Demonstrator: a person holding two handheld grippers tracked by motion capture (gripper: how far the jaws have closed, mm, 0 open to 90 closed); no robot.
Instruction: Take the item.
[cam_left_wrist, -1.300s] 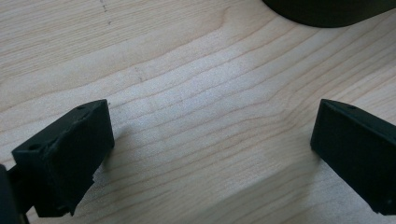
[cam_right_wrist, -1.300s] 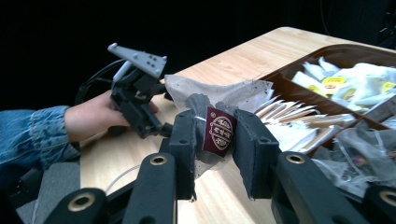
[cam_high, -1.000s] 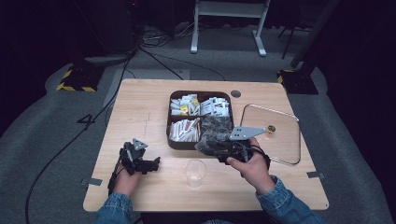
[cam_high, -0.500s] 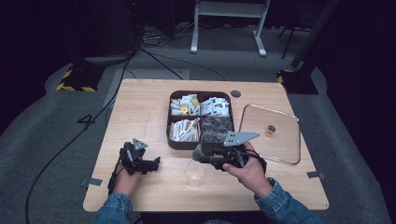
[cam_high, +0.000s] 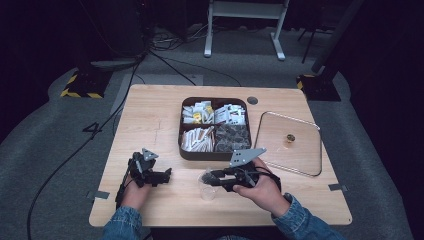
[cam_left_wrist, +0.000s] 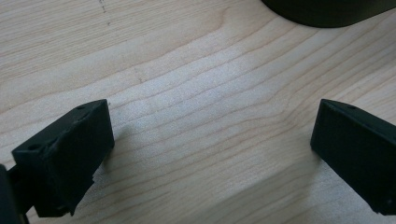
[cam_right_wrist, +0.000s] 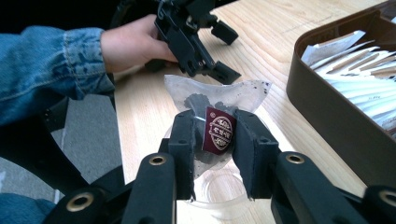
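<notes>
With our right tongs (cam_right_wrist: 212, 140) clamped on a tea bag (cam_right_wrist: 215, 105) above the clear cup (cam_right_wrist: 219, 191), we judge lowering and release come next, while our left tongs (cam_left_wrist: 210, 154) rest wide open, empty, on the worktop (cam_high: 150, 125).

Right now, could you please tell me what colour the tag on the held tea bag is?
Dark red with a gold emblem, on the tea bag; clearest in the right gripper view.

No legible text, even on sachet label (cam_right_wrist: 219, 129)

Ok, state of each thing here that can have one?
Tea bag: clamped in the right gripper, above the cup.
Cup: upright on the table.
Box: open, four compartments, all stocked.
Lid: off, flat on the table right of the box.
Left gripper: open, nothing between its jaws, resting on the table.
</notes>
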